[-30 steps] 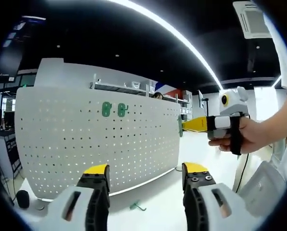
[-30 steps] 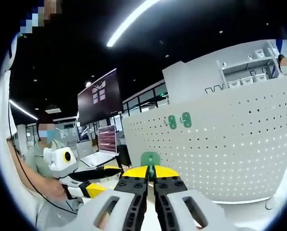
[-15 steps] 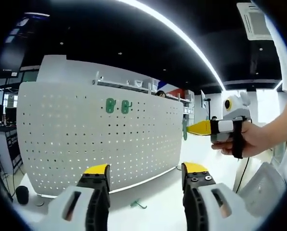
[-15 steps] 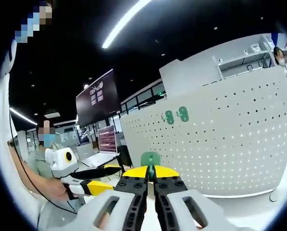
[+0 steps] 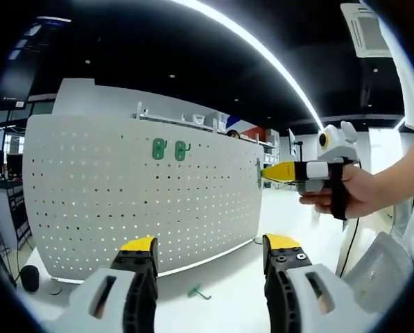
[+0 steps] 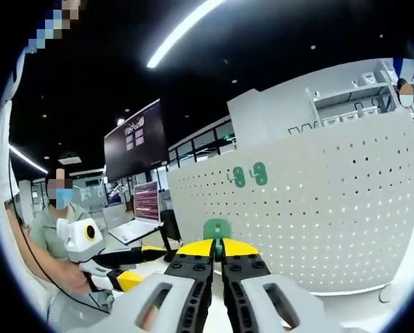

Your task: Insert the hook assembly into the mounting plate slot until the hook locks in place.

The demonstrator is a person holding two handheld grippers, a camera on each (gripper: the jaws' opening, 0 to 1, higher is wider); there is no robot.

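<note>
Right gripper [image 6: 217, 251] pinches a green hook [image 6: 216, 230], near the pegboard [image 6: 317, 208]; two hooks [image 5: 169, 149] already hang there. Left gripper [image 5: 210, 251] gapes empty; another hook [image 5: 199, 294] lies on the table [image 5: 227, 277].

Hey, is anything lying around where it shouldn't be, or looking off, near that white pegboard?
One thing: a green hook lies loose on the white tabletop in front of the white perforated pegboard, while two green hooks hang on the board. The right gripper is shut on another green hook. Nothing looks damaged.
</note>
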